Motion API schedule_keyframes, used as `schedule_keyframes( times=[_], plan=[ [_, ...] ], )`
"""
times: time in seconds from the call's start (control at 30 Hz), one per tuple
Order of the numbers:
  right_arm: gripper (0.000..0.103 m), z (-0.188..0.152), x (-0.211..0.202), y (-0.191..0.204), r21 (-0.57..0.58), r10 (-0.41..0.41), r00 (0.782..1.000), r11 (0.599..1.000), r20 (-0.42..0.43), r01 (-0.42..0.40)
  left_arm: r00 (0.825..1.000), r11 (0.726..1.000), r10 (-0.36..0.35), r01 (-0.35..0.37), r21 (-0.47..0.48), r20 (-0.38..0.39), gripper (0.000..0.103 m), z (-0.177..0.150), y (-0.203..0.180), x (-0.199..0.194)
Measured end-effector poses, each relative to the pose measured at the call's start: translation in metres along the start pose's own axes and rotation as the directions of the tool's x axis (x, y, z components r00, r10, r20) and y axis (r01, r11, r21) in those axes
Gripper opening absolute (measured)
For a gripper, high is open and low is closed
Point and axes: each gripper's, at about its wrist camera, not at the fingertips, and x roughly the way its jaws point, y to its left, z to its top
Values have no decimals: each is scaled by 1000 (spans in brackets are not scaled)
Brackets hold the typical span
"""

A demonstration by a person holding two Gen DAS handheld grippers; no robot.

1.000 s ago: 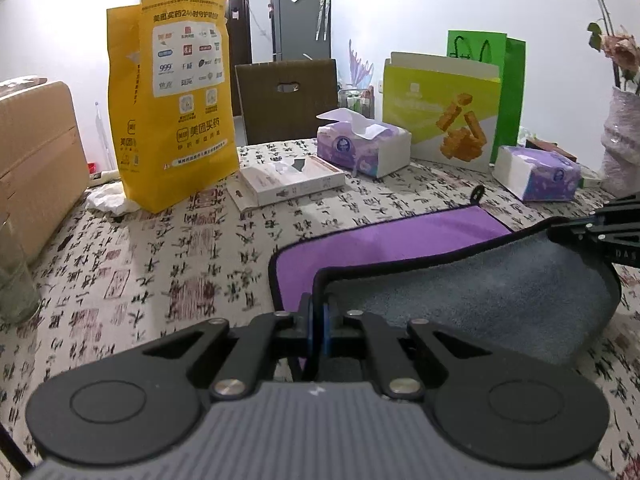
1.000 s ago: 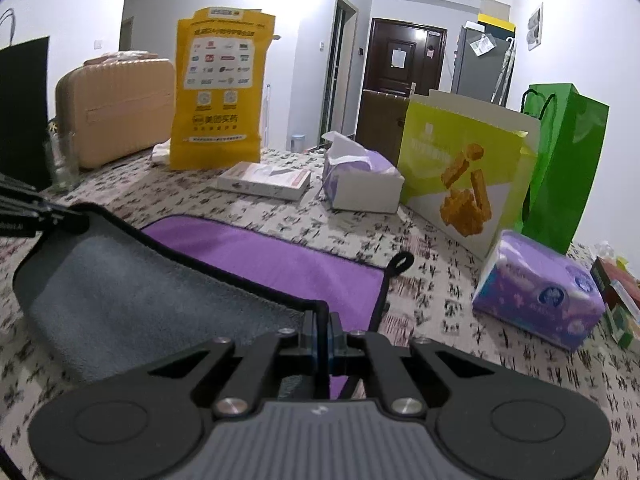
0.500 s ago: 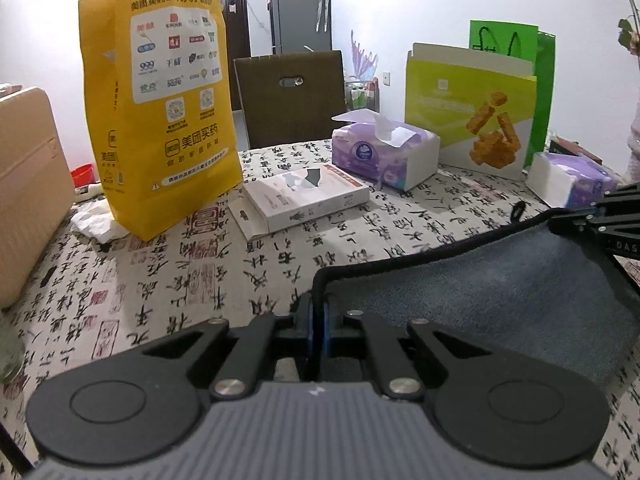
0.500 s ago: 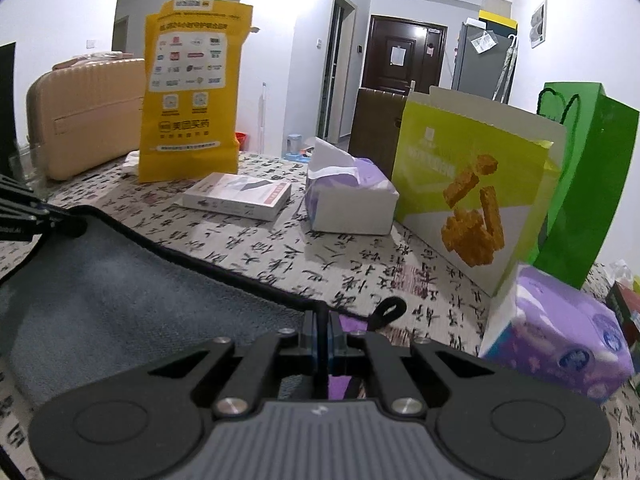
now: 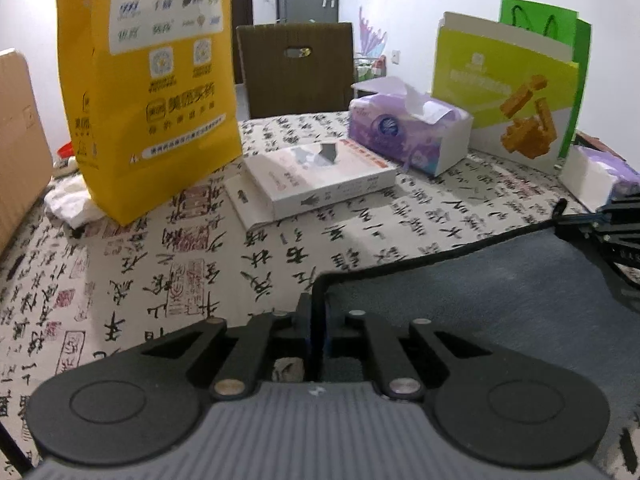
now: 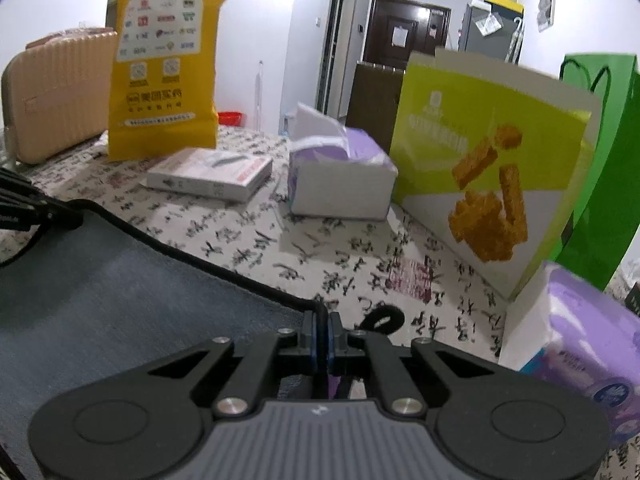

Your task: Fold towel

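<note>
Both grippers — left gripper (image 5: 316,320), right gripper (image 6: 320,330) — pinch the towel's (image 5: 480,300) black-edged corners.

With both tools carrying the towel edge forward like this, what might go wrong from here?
1. Each tool, left tool and right tool, pinches only the towel by its thin black hem, so a corner may slip out.
2. Further forward travel could push the flat white box or the tissue box.
</note>
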Motion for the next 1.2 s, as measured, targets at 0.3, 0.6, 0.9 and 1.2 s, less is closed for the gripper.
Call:
schedule_keyframes(
  times=[0.3, 0.6, 0.9, 1.2],
  plan=[
    [45, -12, 5, -23, 116, -20, 999, 993, 31, 16, 999, 996, 27, -25, -88, 32, 71, -8, 22, 10],
    [69, -12, 7, -29, 157, -57, 998, 986, 11, 55, 999, 994, 32, -31, -107, 5, 98, -8, 24, 15],
    [85, -4, -4, -30, 182, -78, 997, 980, 3, 76, 998, 992, 43, -47, -119, -42, 103, -4, 21, 6],
    [96, 13, -57, -25, 190, -107, 992, 977, 60, 94, 997, 988, 67, -71, -136, -35, 103, 7, 15, -46]
  ],
)
